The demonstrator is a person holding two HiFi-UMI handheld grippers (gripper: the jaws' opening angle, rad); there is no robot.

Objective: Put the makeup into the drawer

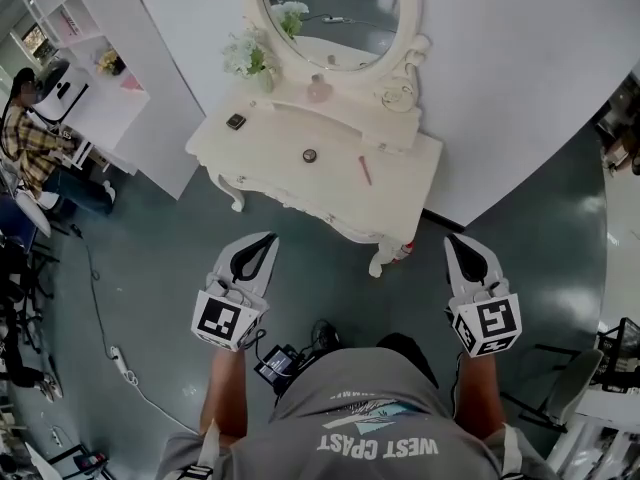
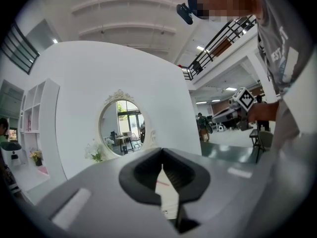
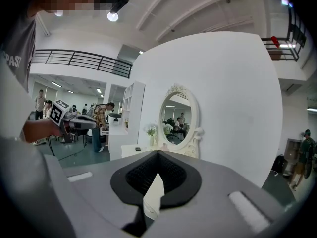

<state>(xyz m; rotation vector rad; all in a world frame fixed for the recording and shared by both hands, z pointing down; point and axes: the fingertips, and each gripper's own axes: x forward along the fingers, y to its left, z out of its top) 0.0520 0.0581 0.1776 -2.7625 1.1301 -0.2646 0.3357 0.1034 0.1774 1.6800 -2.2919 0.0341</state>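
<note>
Upper centre, makeup sits on the counter (image 1: 268, 140): compact (image 1: 310, 155), pink stick (image 1: 365, 170). No open drawer visible. Left gripper (image 1: 265, 241) and right gripper (image 1: 455, 242) closed, empty, well short. Nothing started.

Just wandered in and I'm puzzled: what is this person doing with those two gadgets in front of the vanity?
A person stands facing a white dressing table with an oval mirror, holding a two-jaw gripper in each hand. The left gripper and right gripper are both shut, empty and short of the table. The makeup, a pink stick, a small round case and a dark square case, lies on the tabletop, so nothing has been picked up yet.
</note>
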